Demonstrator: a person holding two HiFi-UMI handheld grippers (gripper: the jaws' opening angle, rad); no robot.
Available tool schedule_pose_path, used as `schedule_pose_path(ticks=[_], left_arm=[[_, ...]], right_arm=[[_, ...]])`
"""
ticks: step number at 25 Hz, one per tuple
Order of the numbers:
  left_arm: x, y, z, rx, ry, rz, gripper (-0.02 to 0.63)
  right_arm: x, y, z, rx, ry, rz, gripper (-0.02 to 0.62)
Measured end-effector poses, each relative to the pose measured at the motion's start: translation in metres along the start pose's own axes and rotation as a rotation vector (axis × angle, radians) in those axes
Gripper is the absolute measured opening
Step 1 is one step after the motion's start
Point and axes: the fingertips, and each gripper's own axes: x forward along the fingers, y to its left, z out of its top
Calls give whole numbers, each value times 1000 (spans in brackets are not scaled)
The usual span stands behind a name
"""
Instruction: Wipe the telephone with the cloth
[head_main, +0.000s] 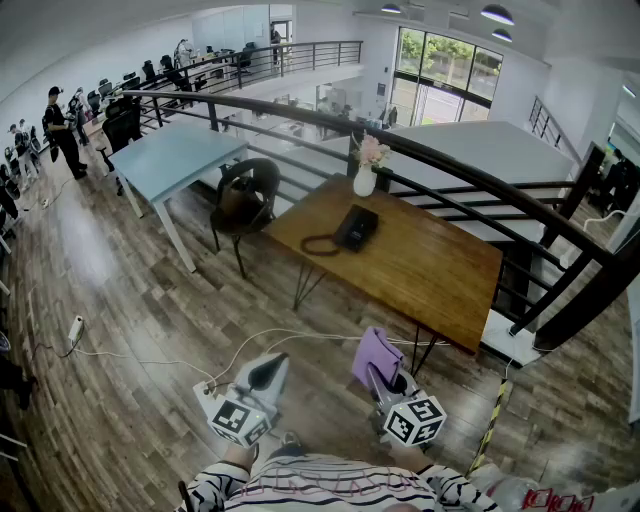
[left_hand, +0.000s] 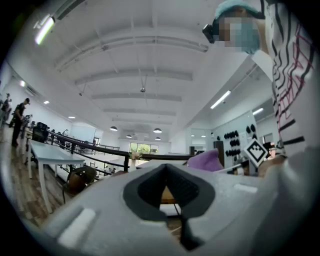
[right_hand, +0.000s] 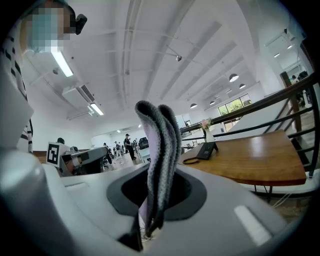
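The black telephone (head_main: 356, 227) lies on the brown wooden table (head_main: 430, 270), its coiled cord (head_main: 316, 245) looped to its left. Both grippers hang low, short of the table's near edge. My right gripper (head_main: 380, 374) is shut on a purple cloth (head_main: 375, 353), which stands up folded between the jaws in the right gripper view (right_hand: 160, 145). That view also shows the telephone (right_hand: 206, 150) far off on the table (right_hand: 250, 160). My left gripper (head_main: 270, 370) is shut with nothing in it (left_hand: 167, 172). The cloth (left_hand: 206, 161) shows to its right.
A white vase of flowers (head_main: 365, 176) stands behind the telephone. A dark chair (head_main: 245, 198) sits left of the table, a light blue table (head_main: 170, 155) beyond it. A black railing (head_main: 470, 170) runs behind. Cables and a power strip (head_main: 75, 328) lie on the floor.
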Motion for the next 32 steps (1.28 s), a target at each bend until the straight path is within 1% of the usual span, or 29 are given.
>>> schedule_pose_path(ticks=[6, 9, 12, 16, 19, 23, 28, 32], left_arm=[[-4, -10, -11, -21, -4, 33, 2], [0, -16, -13, -28, 0, 35, 2], [6, -13, -14, -36, 1, 32, 2], [22, -1, -18, -42, 3, 28, 2], [35, 16, -18, -29, 2, 24, 2], [50, 45, -14, -30, 2, 14, 2], [69, 99, -7, -51, 14, 16, 2], [85, 140, -5, -51, 21, -8, 2]], right_arm=[[-7, 0, -6, -16, 8, 27, 49], [-11, -3, -3, 3, -2, 41, 50], [-6, -6, 3, 17, -8, 55, 51], [9, -16, 4, 18, 0, 52, 51], [26, -21, 8, 24, -2, 48, 51], [54, -28, 15, 33, 3, 28, 51], [106, -32, 29, 51, 4, 11, 51], [148, -35, 34, 67, 6, -9, 51]])
